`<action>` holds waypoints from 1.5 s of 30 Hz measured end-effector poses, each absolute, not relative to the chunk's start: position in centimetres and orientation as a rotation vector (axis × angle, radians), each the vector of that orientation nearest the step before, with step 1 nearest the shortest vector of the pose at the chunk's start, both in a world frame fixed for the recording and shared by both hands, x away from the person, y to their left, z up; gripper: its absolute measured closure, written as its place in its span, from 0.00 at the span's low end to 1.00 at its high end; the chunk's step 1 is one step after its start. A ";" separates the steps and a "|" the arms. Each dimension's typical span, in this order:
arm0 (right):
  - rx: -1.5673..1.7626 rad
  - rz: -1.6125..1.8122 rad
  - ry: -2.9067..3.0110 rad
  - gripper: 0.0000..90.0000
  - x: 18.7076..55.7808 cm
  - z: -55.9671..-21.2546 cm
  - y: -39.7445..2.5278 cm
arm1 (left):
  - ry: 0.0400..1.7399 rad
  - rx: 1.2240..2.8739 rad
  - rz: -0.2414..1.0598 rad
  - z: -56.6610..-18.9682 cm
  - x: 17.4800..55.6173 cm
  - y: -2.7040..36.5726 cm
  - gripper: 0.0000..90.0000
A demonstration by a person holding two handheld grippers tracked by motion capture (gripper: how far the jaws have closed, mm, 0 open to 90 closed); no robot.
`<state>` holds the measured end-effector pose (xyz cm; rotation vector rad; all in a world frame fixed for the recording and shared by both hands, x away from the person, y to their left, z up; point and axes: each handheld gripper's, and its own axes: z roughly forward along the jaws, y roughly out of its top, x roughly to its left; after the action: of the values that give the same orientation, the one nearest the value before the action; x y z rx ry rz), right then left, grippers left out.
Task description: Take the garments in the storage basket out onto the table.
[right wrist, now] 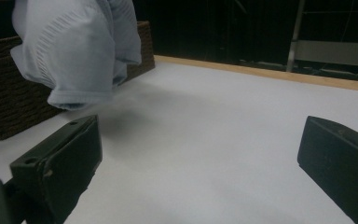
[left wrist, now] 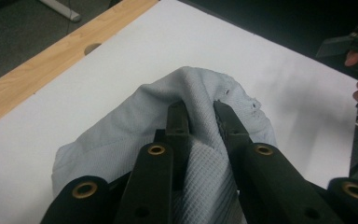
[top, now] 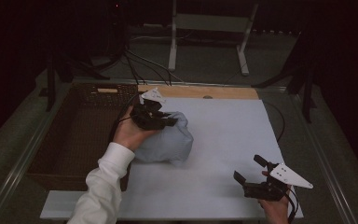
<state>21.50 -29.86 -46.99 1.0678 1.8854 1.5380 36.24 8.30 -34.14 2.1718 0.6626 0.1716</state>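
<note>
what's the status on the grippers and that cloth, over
Left gripper shut on pale blue cloth, lifted off white board. Right gripper open, empty. Wicker basket alongside, path clear.

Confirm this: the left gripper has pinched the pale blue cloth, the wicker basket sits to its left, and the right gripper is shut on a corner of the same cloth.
Not quite. The right gripper is open and holds nothing, apart from the cloth; the right gripper view shows its jaws wide over the white board. The left gripper pinches the cloth and the wicker basket sits left.
</note>
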 end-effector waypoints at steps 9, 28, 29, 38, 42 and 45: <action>1.068 1.539 1.886 0.00 21.5 -47.0 -29.9 | 0.667 2.198 0.185 -34.8 36.3 7.3 0.88; 1.065 1.540 1.887 0.00 21.5 -47.0 -29.8 | 0.676 2.216 0.191 -36.6 36.2 5.7 0.87; 1.065 1.541 1.887 0.00 21.5 -47.0 -29.8 | 0.679 2.217 0.197 -36.6 36.2 5.7 0.87; 1.066 1.544 1.887 0.00 21.5 -47.0 -29.8 | 0.708 2.210 0.187 -37.6 36.1 5.7 0.84; 1.066 1.543 1.889 0.00 21.5 -47.0 -29.8 | 0.696 2.224 0.162 -38.0 35.7 5.4 0.80; 1.065 1.543 1.889 0.00 21.5 -47.0 -29.8 | 0.687 2.226 0.150 -38.3 35.4 5.3 0.76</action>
<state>21.50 -29.79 -47.00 1.0652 1.8895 1.5431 35.43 5.31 -38.28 2.2259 0.6865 0.1504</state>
